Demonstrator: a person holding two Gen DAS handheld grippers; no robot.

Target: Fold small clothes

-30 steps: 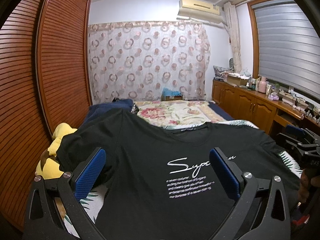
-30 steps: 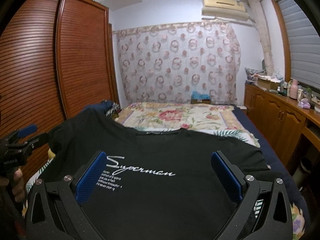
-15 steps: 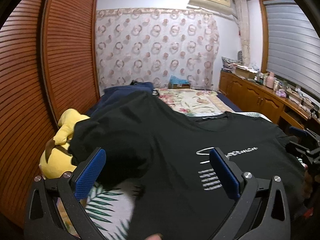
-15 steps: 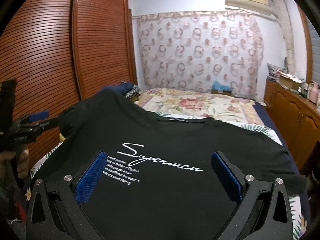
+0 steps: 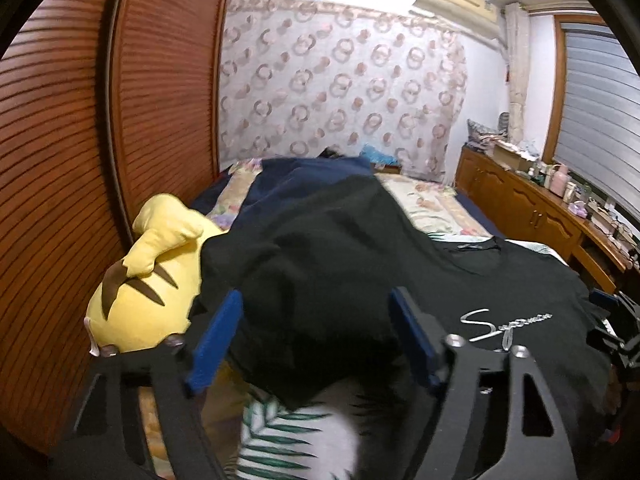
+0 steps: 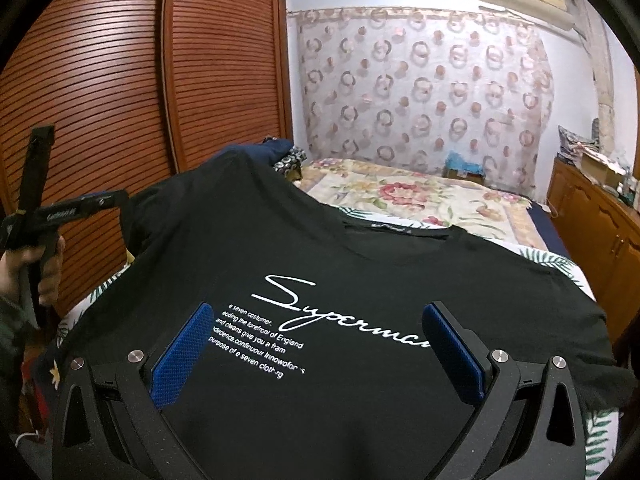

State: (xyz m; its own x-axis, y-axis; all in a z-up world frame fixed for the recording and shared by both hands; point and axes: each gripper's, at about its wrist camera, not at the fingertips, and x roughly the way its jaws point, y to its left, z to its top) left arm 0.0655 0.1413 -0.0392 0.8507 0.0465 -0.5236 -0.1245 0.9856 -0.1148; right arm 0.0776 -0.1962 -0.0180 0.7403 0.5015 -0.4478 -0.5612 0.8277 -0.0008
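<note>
A black cotton T-shirt with white script lettering [image 6: 360,280] lies spread across the near end of the floral-covered bed [image 6: 420,196], collar toward the far end. A yellow plush toy [image 5: 148,276] lies at the bed's left edge, against the brown louvred wooden wardrobe doors [image 5: 80,140]. The shirt's left sleeve lies beside the toy. A long wooden cabinet [image 5: 532,208] runs along the bed's right edge.

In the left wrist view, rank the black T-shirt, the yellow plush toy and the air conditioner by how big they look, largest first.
1. black T-shirt, covering most of the lower middle.
2. yellow plush toy, beside the sleeve.
3. air conditioner, small on the far wall; distance shrinks it, so true size is unsure.
</note>
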